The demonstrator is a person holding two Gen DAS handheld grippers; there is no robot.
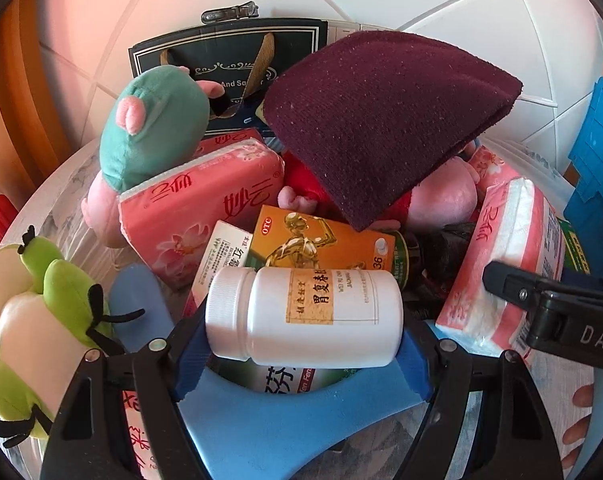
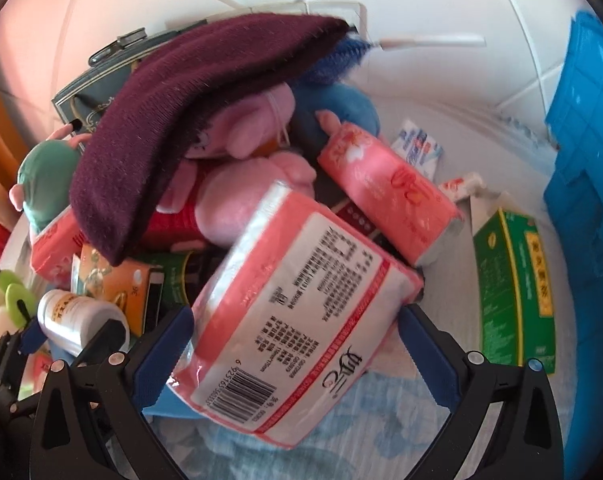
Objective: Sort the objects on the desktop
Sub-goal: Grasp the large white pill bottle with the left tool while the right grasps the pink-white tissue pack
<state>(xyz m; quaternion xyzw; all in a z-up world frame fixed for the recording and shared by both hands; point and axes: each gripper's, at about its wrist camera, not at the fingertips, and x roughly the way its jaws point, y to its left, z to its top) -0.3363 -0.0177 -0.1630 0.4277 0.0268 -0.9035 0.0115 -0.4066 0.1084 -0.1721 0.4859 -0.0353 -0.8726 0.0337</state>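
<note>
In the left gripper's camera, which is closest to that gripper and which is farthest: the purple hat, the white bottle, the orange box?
1. White bottle, lying sideways between the left gripper fingers.
2. Orange box, just behind the bottle.
3. Purple hat, on top of the pile farther back.

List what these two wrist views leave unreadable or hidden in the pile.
- Pink plush toy, left wrist view: mostly hidden under the maroon knit hat.
- Dark gift bag, left wrist view: its lettering is partly covered by the teal plush.
- Tissue pack between the right hand-held gripper fingers, right wrist view: small print blurred.
- Box under the white bottle, left wrist view: only a strip shows.
</note>
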